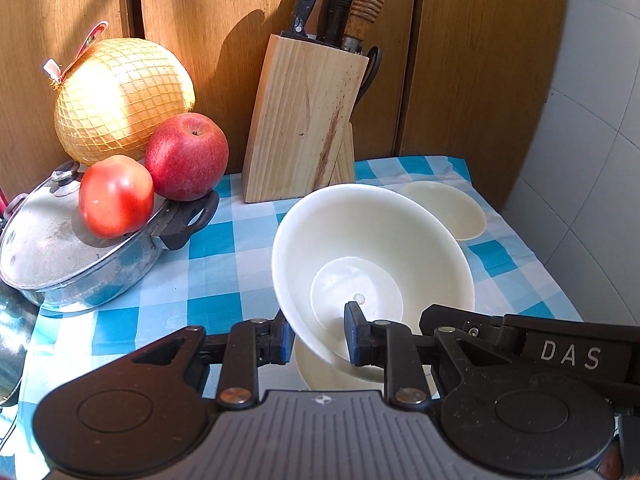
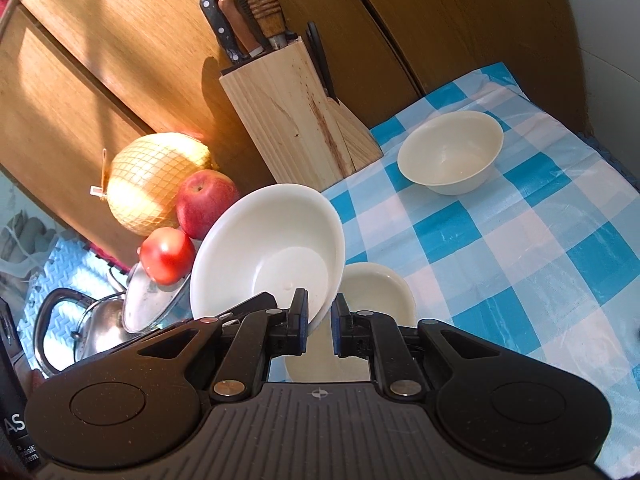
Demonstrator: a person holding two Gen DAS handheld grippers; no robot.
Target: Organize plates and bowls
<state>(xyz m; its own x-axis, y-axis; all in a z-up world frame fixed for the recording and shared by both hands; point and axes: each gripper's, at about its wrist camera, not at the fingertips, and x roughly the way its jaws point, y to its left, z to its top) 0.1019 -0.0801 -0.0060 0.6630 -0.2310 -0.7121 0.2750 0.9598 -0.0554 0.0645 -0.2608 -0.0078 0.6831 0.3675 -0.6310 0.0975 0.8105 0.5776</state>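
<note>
Both grippers are pinched nearly closed on the rim of one white bowl: my left gripper [image 1: 318, 334] has the near-left part of the rim between its blue pads, and my right gripper [image 2: 322, 326] clamps the near edge as its own camera sees it. I see the held bowl [image 1: 372, 256] tilted, its open side facing the cameras, lifted clear of the blue-and-white checked tablecloth [image 1: 224, 256]. Directly below it, near the fingers, sits a lower white bowl [image 2: 380, 292] resting upright on the cloth (only partly visible past the pads). Farther off and to the right, a third white bowl [image 2: 450, 152] stands alone on the cloth, well apart from the other two. Behind the bowls, against the wooden cabinet [image 1: 224, 20], a pale wooden knife block [image 1: 304, 120] holds several handles. To the left, a netted pomelo [image 1: 124, 98], a red apple [image 1: 186, 156] and a tomato [image 1: 116, 196] cluster together, the tomato resting on the lid of a metal pot [image 1: 68, 256]. In the right view I also see a kettle [image 2: 80, 328] at the near left.
</note>
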